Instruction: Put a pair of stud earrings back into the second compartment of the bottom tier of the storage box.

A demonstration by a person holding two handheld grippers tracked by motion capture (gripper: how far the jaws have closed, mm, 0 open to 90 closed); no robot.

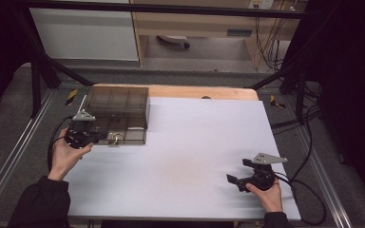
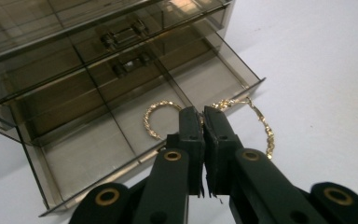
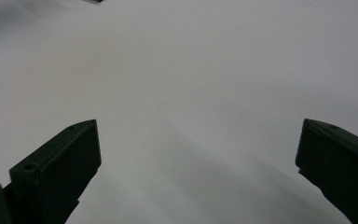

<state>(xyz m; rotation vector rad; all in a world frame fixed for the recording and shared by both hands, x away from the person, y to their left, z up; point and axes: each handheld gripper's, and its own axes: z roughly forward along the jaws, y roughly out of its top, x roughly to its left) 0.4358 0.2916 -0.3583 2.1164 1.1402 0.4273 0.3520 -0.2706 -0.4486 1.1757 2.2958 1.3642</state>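
Gold chain pinched at the drawer's front edge — lower it in without a snag

The gold chain (image 2: 242, 109) drapes over the front wall of the open drawer (image 2: 121, 135), one loop lying inside a front compartment, the rest trailing out onto the white surface (image 2: 317, 70); the left gripper (image 2: 203, 114) has its jaws closed tight on the chain just at that wall; the drawer belongs to a smoky clear organiser box (image 1: 117, 105) at the far left of the surface. To do this well, I judge the hand should lift enough for the trailing part to clear the wall, then carry it over one compartment and let go low — not drag it across the dividers. The right gripper (image 1: 235, 180) rests well apart at the near right, jaws wide, holding nothing.
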